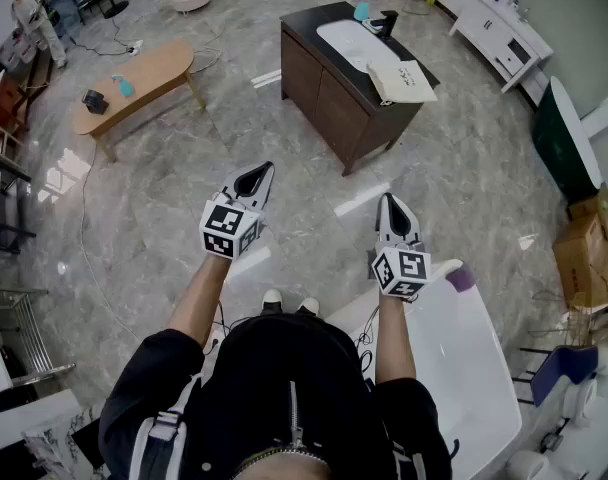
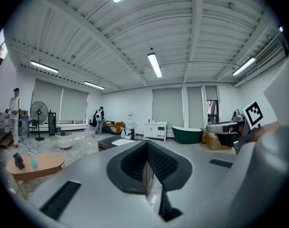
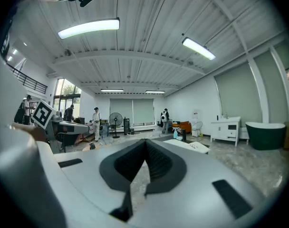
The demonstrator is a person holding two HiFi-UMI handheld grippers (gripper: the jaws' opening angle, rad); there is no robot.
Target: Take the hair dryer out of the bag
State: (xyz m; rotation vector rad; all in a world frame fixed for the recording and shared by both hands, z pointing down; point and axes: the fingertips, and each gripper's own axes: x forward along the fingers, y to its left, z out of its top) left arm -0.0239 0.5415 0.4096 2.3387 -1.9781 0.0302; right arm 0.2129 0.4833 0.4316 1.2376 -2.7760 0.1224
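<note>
Bag [image 1: 405, 80], white, lies flat on counter [image 1: 329, 103], at its near right end beside sink [image 1: 349, 43]. Hair dryer we cannot make out. Blue spray bottle [image 1: 361, 10] stands at counter's far end. We hold left gripper [image 1: 265, 169] well short of counter, over marble floor [image 1: 184, 178], jaws pressed together, nothing between them. Right gripper [image 1: 388, 200] likewise short of counter, closed tight and empty. Both tips aim toward counter.
</note>
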